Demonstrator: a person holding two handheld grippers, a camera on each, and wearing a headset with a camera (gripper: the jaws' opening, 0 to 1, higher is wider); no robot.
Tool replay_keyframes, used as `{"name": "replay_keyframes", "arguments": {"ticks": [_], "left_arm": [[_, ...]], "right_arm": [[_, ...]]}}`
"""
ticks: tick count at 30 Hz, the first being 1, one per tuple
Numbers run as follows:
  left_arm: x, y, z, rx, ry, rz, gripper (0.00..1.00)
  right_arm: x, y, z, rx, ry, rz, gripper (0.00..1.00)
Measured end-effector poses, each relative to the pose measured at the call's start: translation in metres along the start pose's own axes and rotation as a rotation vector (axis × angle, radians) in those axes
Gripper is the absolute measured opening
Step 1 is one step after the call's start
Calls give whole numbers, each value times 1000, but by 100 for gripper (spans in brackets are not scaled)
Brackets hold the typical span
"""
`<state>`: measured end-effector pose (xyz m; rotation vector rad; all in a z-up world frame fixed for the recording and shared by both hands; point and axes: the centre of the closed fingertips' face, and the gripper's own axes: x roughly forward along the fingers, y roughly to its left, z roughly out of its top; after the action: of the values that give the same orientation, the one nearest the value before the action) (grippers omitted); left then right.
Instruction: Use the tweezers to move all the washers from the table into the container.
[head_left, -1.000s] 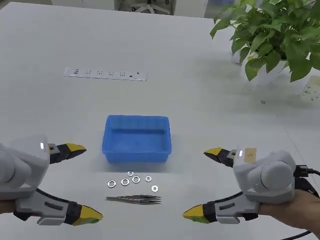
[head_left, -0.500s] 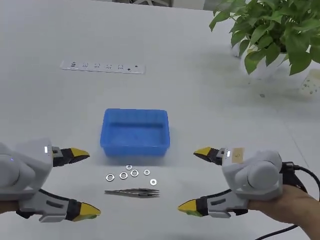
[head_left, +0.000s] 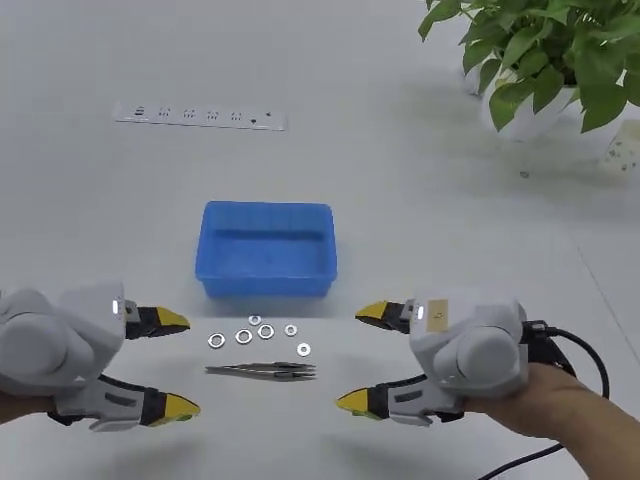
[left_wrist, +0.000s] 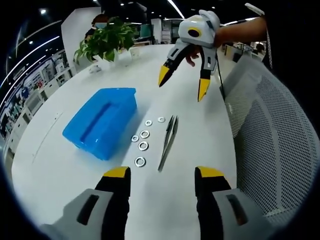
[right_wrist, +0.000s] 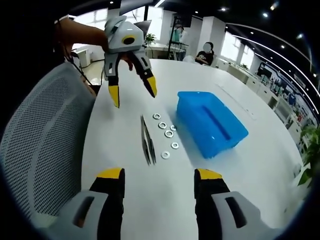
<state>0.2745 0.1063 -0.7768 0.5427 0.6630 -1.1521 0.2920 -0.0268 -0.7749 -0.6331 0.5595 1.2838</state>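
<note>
Finds washers (head_left: 255, 332) just in front of bin (head_left: 266, 250), tweezers (head_left: 262, 371) next out, untouched. Holds left gripper (head_left: 188, 364) and right gripper (head_left: 350, 358) spread apart, empty, flanking bin's near side, presumably readying tweezers pickup.

A white table (head_left: 430, 260) has a smooth, matt top that gives back only soft light. On it sits a blue plastic container (head_left: 266, 280), smooth-walled with a faint sheen. In front lie small washers (head_left: 265, 332) of bright, polished metal and slim tweezers (head_left: 262, 371) of silvery metal (duller than the washers, nearer a satin finish). The left gripper (head_left: 190, 365) and right gripper (head_left: 349, 358) have smooth light grey plastic shells, slightly glossy, with jaws tipped in matt yellow and black. Farther back are a white plastic power strip (head_left: 198, 116) and a plant (head_left: 540, 45) with glossy green leaves in a smooth white pot (head_left: 525, 118). A chair back (left_wrist: 272, 130) is open grey mesh cloth.
</note>
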Motion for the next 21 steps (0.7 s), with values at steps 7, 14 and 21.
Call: {"name": "replay_keyframes", "arguments": {"ticks": [7, 14, 21], "left_arm": [[9, -2, -4, 38, 34, -31, 49], [16, -2, -8, 59, 56, -58, 41], [25, 0, -17, 84, 100, -81, 33]], "right_arm": [[12, 7, 3, -30, -2, 31, 48], [25, 11, 5, -56, 0, 68, 40], [38, 14, 10, -79, 5, 101, 35]]}}
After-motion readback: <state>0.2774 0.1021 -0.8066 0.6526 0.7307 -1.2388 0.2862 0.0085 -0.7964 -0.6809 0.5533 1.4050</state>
